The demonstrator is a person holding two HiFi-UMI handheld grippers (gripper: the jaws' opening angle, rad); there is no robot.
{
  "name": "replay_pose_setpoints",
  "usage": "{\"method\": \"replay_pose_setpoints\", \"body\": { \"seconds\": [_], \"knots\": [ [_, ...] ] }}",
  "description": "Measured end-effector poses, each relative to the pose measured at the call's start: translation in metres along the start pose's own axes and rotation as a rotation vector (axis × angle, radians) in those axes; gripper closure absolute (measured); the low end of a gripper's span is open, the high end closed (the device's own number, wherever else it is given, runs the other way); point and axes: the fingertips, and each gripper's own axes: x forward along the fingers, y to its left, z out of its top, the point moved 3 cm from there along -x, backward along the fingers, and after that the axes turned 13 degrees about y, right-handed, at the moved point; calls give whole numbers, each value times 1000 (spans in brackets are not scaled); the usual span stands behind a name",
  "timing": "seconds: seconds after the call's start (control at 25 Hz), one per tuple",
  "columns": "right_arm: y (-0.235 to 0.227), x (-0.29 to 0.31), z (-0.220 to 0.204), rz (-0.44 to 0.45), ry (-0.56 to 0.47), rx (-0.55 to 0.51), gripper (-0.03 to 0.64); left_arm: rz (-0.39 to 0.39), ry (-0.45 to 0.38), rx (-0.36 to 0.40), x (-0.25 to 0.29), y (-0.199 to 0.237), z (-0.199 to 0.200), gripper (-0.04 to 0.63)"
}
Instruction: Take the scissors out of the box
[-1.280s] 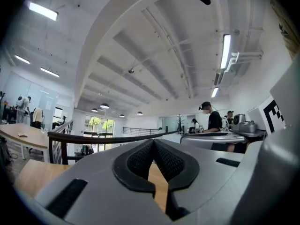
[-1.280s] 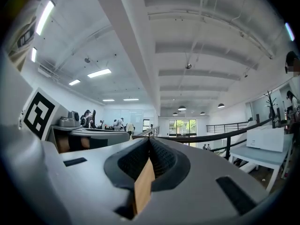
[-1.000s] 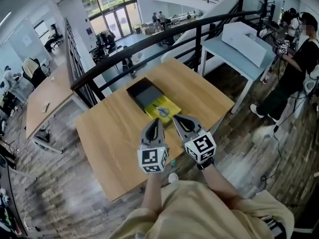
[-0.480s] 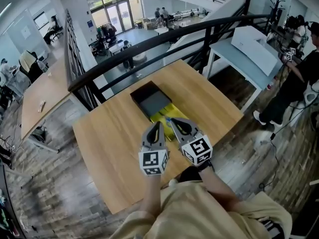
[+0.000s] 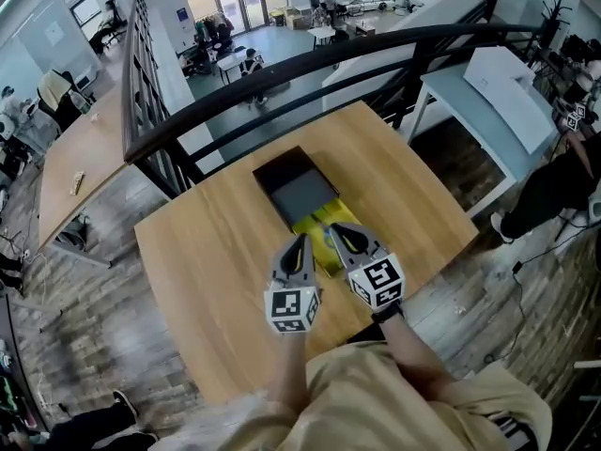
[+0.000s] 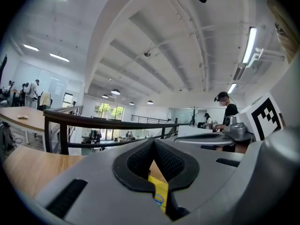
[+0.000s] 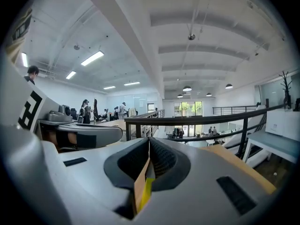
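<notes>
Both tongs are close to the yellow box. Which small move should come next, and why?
Probably open the right tongs: they are shut and empty, close to the scissors that lie in the yellow box.

You have the box (image 5: 302, 205) lying open near the middle of the wooden table (image 5: 207, 252): its yellow half (image 5: 324, 250) is nearer you and its dark grey half (image 5: 296, 188) touches the far end. Of the scissors (image 6: 159, 200), only a blue handle loop shows on the yellow.
</notes>
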Motion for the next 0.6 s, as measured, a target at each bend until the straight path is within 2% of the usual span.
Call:
{"method": "replay_pose_setpoints", "body": {
  "seconds": [0.16, 0.4, 0.6],
  "knots": [
    [-21, 28, -20, 16, 86, 39, 603, 26, 39, -13, 23, 12, -9, 584],
    [-50, 66, -62, -6, 261, 70, 603, 48, 108, -47, 52, 29, -32, 584],
    [-57, 95, -97, 34, 397, 63, 603, 61, 143, -64, 68, 40, -48, 584]
  ]
}}
